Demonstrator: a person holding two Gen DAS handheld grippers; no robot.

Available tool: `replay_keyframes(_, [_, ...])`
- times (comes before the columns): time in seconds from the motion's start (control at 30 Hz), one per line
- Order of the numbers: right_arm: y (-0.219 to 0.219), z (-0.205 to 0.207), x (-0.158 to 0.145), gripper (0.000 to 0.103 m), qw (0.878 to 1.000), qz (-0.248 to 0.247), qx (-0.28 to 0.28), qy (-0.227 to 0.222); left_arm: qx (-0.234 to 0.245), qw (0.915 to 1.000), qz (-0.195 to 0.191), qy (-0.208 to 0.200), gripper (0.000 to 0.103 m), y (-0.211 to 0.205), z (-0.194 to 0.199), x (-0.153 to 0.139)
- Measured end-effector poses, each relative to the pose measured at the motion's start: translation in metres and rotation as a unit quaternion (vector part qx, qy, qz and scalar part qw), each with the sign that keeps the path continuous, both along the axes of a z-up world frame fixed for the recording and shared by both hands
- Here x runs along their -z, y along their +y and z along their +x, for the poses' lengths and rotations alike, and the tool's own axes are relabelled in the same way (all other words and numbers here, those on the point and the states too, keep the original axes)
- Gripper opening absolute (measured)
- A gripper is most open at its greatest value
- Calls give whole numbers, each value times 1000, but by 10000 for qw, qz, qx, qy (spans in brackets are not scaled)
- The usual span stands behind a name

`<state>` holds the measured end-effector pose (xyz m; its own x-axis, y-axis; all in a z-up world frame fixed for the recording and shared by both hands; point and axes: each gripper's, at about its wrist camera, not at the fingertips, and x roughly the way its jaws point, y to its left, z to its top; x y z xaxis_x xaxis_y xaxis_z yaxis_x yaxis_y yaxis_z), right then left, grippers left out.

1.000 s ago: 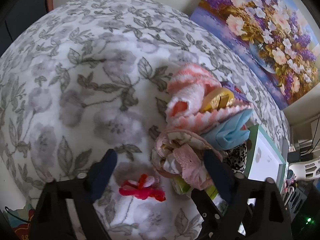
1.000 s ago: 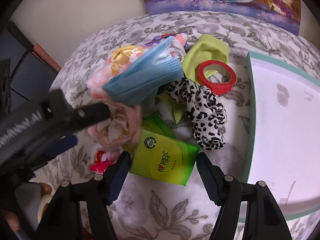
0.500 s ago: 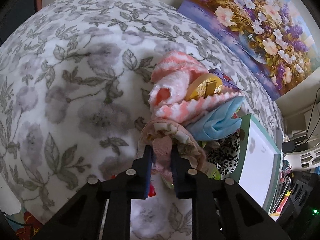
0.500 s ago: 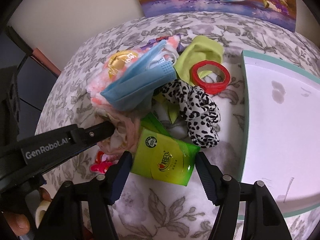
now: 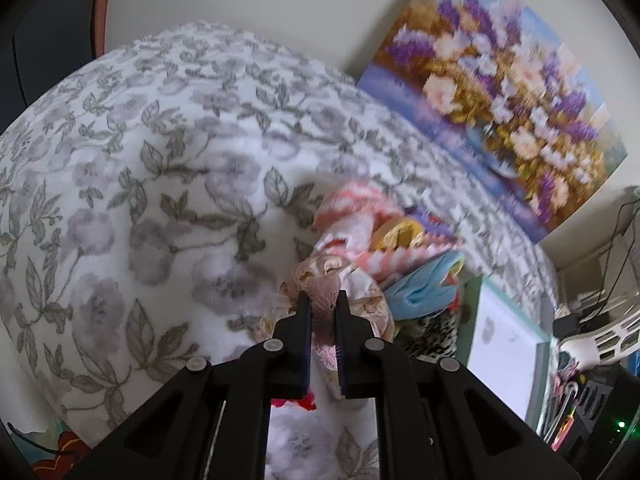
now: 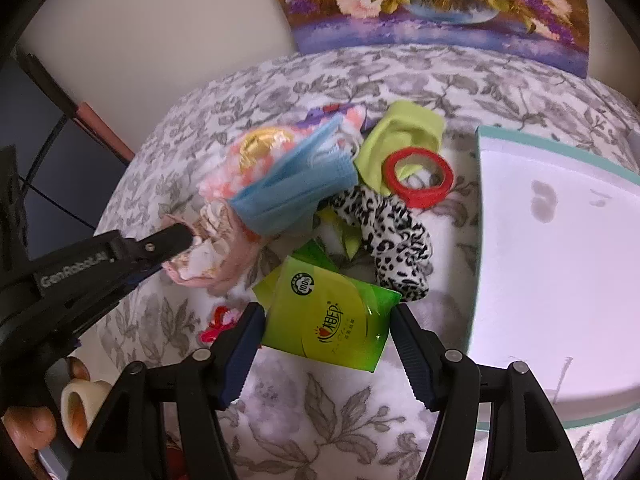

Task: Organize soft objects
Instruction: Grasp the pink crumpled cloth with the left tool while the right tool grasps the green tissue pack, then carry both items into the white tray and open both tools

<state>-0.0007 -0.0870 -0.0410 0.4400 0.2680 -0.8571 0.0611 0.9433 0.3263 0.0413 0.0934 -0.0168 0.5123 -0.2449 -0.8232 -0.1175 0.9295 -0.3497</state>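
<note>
Left claw (image 5: 322, 312) has pinched shut on the pink floral scrunchie (image 5: 340, 284) at the near edge of the pile on the floral bedspread (image 5: 160, 200); lifting slowly should free it without dragging the blue face mask (image 5: 424, 288). Motion blur hides how much fabric the pads hold. Right claw (image 6: 326, 328) hangs open around the green tissue pack (image 6: 332, 316), not pressing it; the white tray (image 6: 560, 260) is cut off.

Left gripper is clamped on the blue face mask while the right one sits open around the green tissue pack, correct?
Not quite. The left gripper is clamped on the pink frilly cloth, not the blue face mask; the left wrist view shows it. The right gripper does sit open around the green tissue pack.
</note>
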Motion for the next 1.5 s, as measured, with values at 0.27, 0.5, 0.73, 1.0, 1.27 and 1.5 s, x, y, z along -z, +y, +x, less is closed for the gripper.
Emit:
replay_keyframes(0.27, [-9,-11,-34,68,9986,161,143,-491,-186,9950,-142,-966,10,7,-16,-38])
replay_keyframes(0.5, [-26,-22,-61,68,9950,188,363,-914,-89,9839,-255,-1767,10,3,-30,-69])
replay_keyframes(0.73, [-55,-25,-66,68,9897,-688,896,-880,413,9824,-66,-1819,10,-29,-34,-79])
replay_keyframes(1.0, [-116,-26,-38,68,9814,-891,1696,-123,1074,9856,50,-1308,10,-76,-33,-72])
replay_keyframes(1.27, [-180,-40,-20,68,9631,-786,2554,323,2179,9727,380,-708,10,-168,-32,-60])
replay_keyframes(1.5, [-225,-60,-8,68,9389,-884,3275,589,2388,9656,672,-776,10,-224,-22,-45])
